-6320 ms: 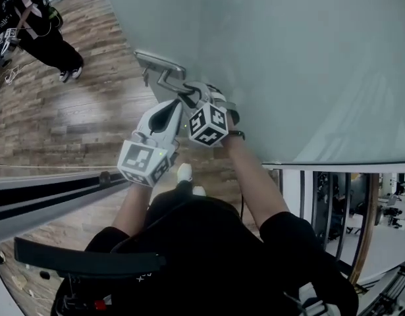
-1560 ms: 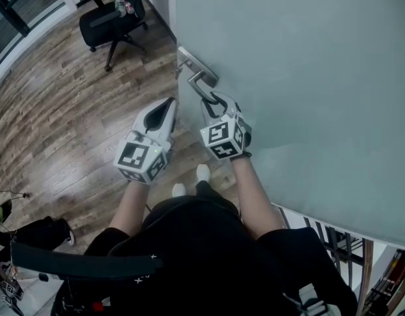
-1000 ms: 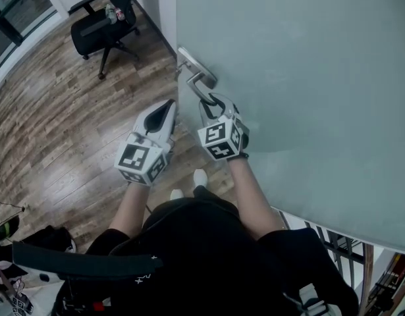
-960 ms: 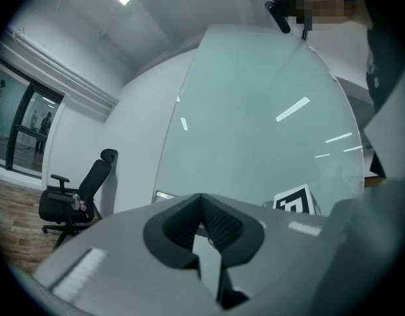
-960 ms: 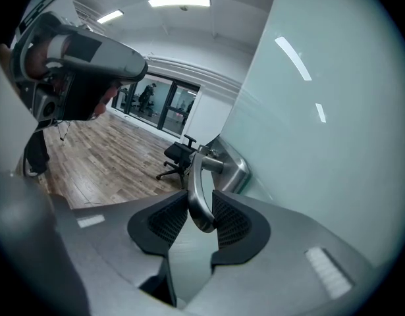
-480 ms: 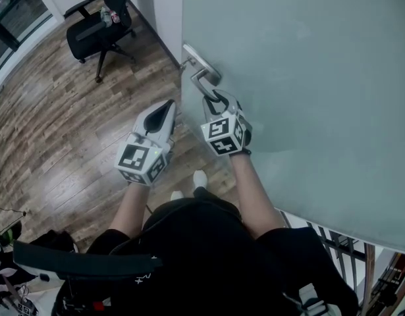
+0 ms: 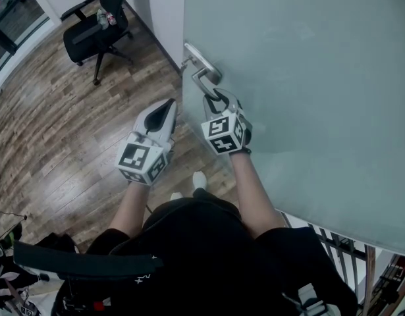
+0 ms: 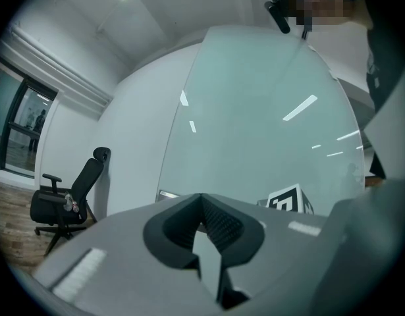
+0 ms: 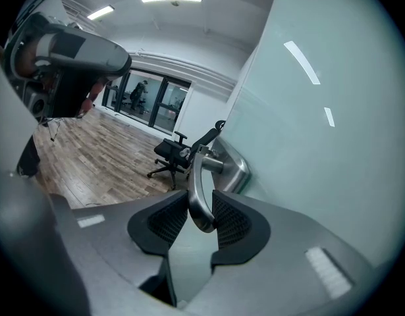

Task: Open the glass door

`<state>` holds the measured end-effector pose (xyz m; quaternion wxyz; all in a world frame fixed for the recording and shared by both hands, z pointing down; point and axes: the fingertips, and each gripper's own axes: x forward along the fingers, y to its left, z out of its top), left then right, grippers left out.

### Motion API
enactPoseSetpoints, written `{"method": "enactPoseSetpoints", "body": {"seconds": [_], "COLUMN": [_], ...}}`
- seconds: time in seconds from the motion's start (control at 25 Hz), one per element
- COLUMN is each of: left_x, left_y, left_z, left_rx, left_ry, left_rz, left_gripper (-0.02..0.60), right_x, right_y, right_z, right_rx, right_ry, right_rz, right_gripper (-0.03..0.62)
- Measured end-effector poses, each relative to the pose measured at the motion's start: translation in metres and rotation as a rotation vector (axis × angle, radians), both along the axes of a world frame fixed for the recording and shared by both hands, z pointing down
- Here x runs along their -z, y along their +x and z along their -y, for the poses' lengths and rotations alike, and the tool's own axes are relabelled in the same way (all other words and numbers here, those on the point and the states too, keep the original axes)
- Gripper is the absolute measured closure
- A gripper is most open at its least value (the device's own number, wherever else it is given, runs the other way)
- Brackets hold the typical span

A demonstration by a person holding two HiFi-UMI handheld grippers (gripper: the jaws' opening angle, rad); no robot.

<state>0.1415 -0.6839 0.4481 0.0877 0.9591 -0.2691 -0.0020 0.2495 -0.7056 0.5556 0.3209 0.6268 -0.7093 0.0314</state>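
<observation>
Brushed-steel lever handle (image 7: 201, 78) sits near the free edge of the pale green frosted glass door (image 7: 307, 78), approx. mid-picture in the head view. The right gripper (image 7: 215, 99) is on it: in the right gripper view the handle's (image 9: 197, 189) rounded end stands between the ribbed pads, jaws clamped narrow round it, so that's a firm hold. The left gripper (image 7: 166, 107) hangs just beside it, w/ nothing in it; in the left gripper view its (image 8: 203, 209) jaws meet at the tips, only door glass ahead.

Progress, as I read it: reach + grasp are done, and the lever looks tipped down toward the person, so the latch is prob. released. The door's edge stands clear, w/ brown wood-plank floor (image 7: 57, 130) showing right beside it, so it seems at least partly swung. No frame or latch plate in view, so how far open can't be told. Left to do: finish the swing, then let go.

Black wheeled office chair (image 7: 97, 28) stands well apart, by the white wall (image 7: 159, 12).
</observation>
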Motion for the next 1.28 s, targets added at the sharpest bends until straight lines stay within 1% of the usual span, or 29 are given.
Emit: {"method": "enactPoseSetpoints", "body": {"seconds": [0.76,0.92,1.28], "left_x": [-0.007,-0.008,-0.007], "left_y": [0.031,0.033,0.024], "left_z": [0.011,0.011,0.011], "left_rx": [-0.008,-0.013,-0.003], "left_ry": [-0.012,-0.014,-0.017], "left_rz": [0.015,0.014,0.013], "left_gripper": [0.581,0.581,0.581], "right_x": [-0.003,-0.002,0.002], "right_y": [0.031,0.036,0.041], "right_z": [0.017,0.019,0.02], "right_rx": [-0.036,-0.048,-0.076], "right_ry": [-0.014,-0.017,-0.019], "right_rz": [0.015,0.016,0.013], "right_gripper": [0.479,0.479,0.479]}}
